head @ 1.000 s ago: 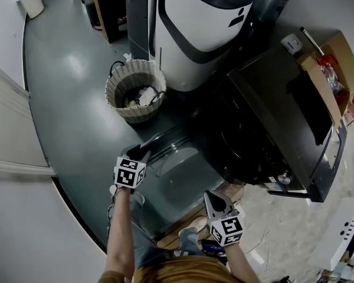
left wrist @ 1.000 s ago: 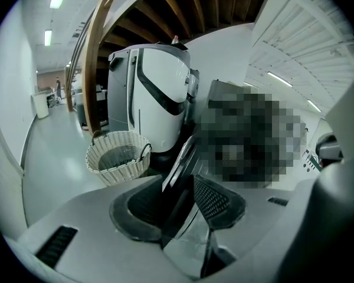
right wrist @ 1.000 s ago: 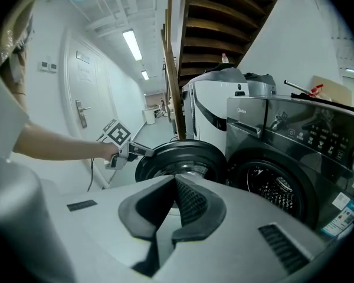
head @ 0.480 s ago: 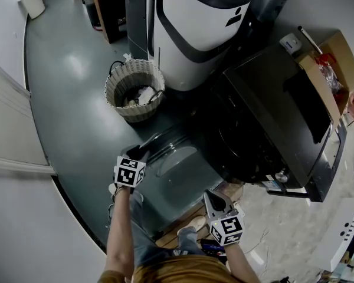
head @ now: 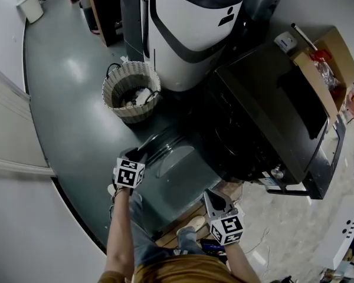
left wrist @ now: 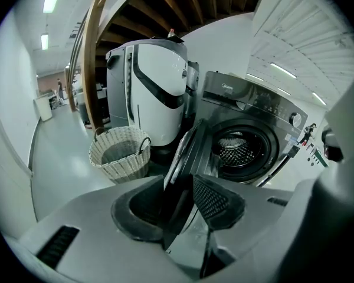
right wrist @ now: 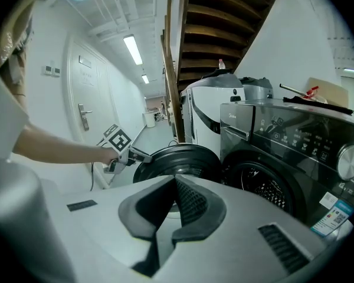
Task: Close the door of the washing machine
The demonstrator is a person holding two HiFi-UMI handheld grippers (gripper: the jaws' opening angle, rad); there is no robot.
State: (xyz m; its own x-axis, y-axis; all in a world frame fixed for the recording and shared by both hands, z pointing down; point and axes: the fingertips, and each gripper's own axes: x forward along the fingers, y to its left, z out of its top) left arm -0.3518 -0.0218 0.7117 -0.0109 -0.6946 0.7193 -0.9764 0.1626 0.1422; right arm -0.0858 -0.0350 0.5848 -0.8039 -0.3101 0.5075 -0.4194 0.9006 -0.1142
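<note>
The dark front-loading washing machine (head: 271, 117) stands at the right, its round door (head: 177, 170) swung wide open toward me. Its drum opening (left wrist: 242, 149) shows behind the door in the left gripper view. My left gripper (head: 140, 152) is at the door's outer rim; in its own view the door's edge (left wrist: 186, 152) runs between the two pads, and the left gripper (left wrist: 177, 184) is shut on it. My right gripper (head: 211, 197) hangs near the door's lower right, shut and empty. In its own view the right gripper (right wrist: 175, 183) points at the door (right wrist: 177, 158).
A wicker basket (head: 128, 91) stands on the floor left of the machine. A white appliance (head: 192, 28) stands behind it, next to the washer. An open cardboard box (head: 324, 69) sits at the machine's far right. Wooden stairs rise overhead.
The head view has drifted slightly, so the whole scene sits a little higher and further left. Both grippers and the door keep their places.
</note>
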